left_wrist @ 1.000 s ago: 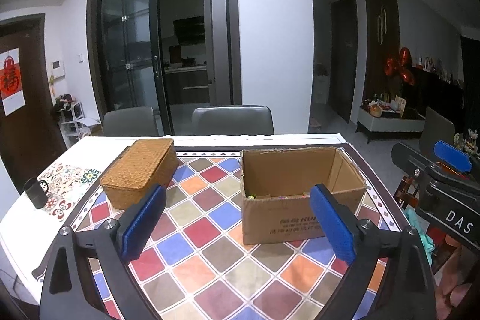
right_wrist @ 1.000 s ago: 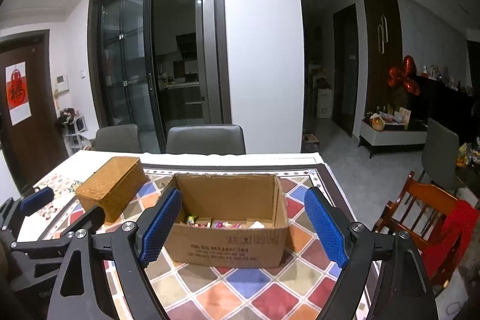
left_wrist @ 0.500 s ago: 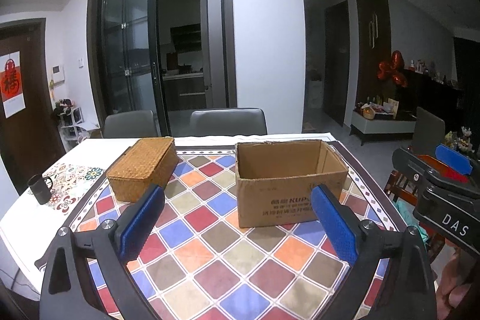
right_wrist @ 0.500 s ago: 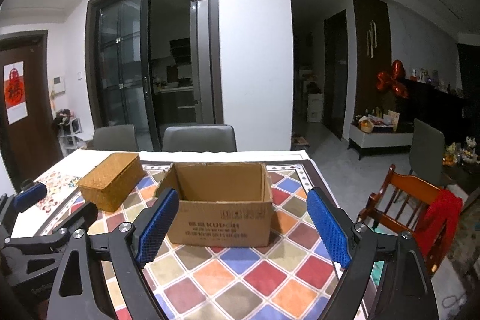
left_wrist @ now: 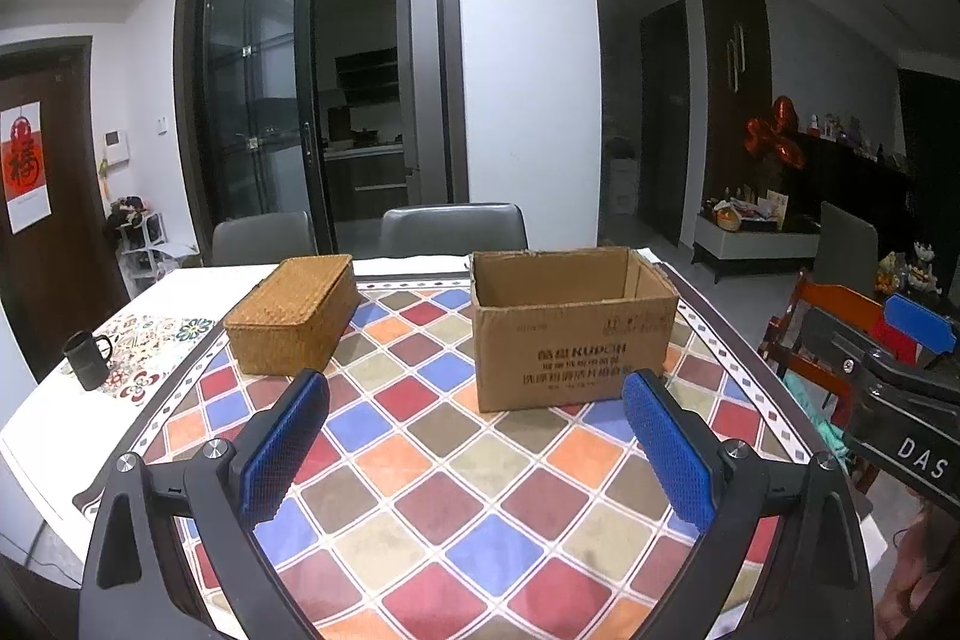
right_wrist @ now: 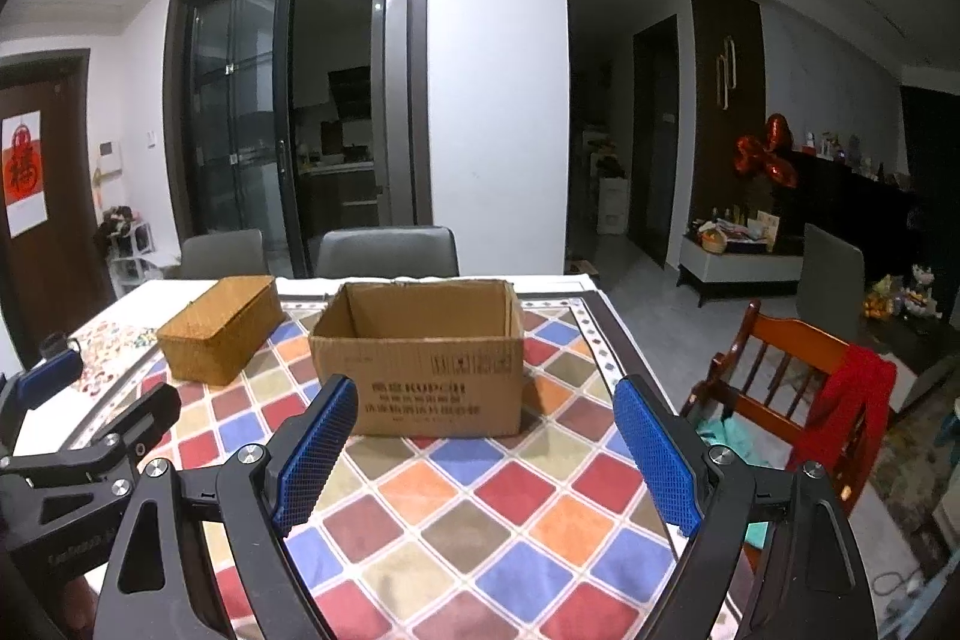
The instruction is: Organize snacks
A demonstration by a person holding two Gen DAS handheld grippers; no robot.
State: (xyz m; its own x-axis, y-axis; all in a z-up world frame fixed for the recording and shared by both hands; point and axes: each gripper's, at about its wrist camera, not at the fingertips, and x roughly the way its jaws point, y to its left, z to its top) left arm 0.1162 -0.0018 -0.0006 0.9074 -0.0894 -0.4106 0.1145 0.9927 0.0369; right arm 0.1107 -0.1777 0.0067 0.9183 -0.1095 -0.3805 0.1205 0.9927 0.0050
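Both grippers hung wide open and empty above the tablecloth (left_wrist: 480,508): the left gripper (left_wrist: 474,436) and right gripper (right_wrist: 483,436) faced the box (right_wrist: 420,370), its contents hidden, with the basket (left_wrist: 294,310) beside it.

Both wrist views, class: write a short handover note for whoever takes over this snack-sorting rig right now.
Left gripper: open, empty, held above the checked tablecloth.
Right gripper: open, empty, likewise.
Cardboard box: open-topped, centre of the table; its contents are hidden from both views.
Wicker basket: lid shut, left of the box, apart from it.
Done: nothing visibly sorted.
Left: open the basket, sort the snacks.
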